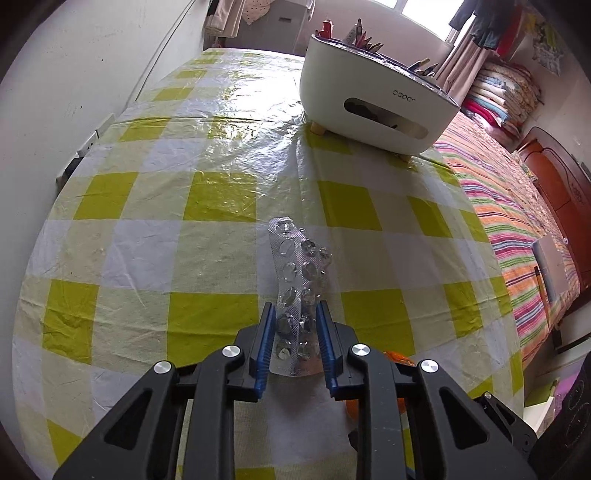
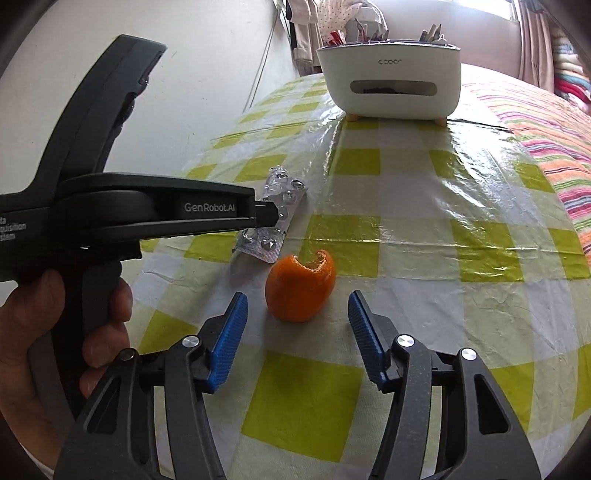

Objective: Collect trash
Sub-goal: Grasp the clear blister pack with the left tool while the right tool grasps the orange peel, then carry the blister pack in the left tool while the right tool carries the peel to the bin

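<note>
**Checked cloth, 2 grippers, 2 pieces of trash**

On the far left a plain white wall [image 1: 92,66] runs along the table's edge, with a thin cable hanging down it. The table [image 1: 147,243] wears a cloth of lime-green, pale yellow and white squares under a clear plastic sheet, wrinkled and glaring where daylight hits it.

Near the middle of the cloth lies an emptied silver blister pack [image 1: 295,280]. The left gripper [image 1: 293,314] has its blue pads [image 1: 263,350] narrowed against the pack's 2 long edges, so the pack is clamped between them at its near end. In the right wrist view a hand [image 2: 55,332] wraps that tool's black handle.

Just right of the pack sits an orange peel [image 2: 300,286], a hollow cup with a ragged rim, resting on a white square. The right gripper [image 2: 297,306] stands about half open, 1 pad on either side of the peel (neither touches it).

Further back a white desktop bin [image 1: 373,99] on short wooden feet stands on the cloth, with a slot in its front and pencils sticking out of its top. Right of the table is a bed with a striped blanket [image 1: 517,229], a stack of folded quilts [image 1: 498,99], a wooden headboard [image 1: 561,184] and a bright window [image 1: 424,14].
</note>
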### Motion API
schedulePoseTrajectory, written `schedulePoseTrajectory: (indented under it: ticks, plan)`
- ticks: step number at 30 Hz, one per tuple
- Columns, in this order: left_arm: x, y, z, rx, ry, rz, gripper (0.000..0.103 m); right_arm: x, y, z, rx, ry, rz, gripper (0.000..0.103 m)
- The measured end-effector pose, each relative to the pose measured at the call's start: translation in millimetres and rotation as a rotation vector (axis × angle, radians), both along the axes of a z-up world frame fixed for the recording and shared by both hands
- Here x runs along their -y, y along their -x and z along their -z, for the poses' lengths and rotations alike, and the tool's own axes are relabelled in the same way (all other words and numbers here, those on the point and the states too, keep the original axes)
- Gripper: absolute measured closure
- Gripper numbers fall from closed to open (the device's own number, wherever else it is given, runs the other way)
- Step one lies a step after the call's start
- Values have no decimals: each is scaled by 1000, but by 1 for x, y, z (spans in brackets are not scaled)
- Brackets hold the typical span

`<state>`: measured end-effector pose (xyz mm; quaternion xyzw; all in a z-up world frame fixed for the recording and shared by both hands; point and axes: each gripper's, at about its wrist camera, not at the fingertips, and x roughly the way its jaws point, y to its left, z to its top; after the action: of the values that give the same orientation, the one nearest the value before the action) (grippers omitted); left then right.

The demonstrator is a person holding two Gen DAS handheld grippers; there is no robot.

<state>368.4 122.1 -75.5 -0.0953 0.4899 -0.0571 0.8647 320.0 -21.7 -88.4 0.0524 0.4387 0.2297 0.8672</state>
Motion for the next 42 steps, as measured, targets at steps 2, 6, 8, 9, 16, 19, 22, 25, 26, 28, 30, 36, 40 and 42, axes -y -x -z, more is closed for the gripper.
schedulePoseTrajectory:
  ticks: [2,6,8,9,16,19,22,25,26,28,30,36,40,42]
  plan:
    - [-2,4,-1,3,-20,-9,81,-1,-2,1,-5,-12,-5,69]
    - [-4,14,-2,14,-34,-11,81,3,-1,1,-2,-19,12,75]
    - [-6,22,-2,16,-33,-19,81,6,3,-1,12,-28,26,77]
    - [-7,26,-2,16,-29,-23,81,8,6,-3,20,-27,28,77]
    - [2,64,-13,47,-60,-9,81,16,35,-14,41,-18,38,78]
    - [8,79,-22,68,-27,-2,81,22,51,-21,53,-20,45,78]
    - [19,94,-25,79,-10,15,81,32,65,-23,61,-15,63,78]
    - [35,108,-25,83,-6,41,81,44,80,-22,56,-15,85,78]
    - [40,113,-25,85,-7,53,81,49,84,-22,59,-18,95,78]
    - [52,126,-28,96,-12,73,81,59,95,-25,66,-25,113,78]
    - [60,137,-31,108,-1,94,81,67,105,-30,86,-21,129,78]
    - [81,165,-35,123,26,137,81,92,132,-34,109,-25,169,78]
    - [93,179,-36,126,33,161,81,110,150,-35,117,-27,201,78]
    - [100,187,-38,131,35,176,81,119,159,-36,125,-27,218,78]
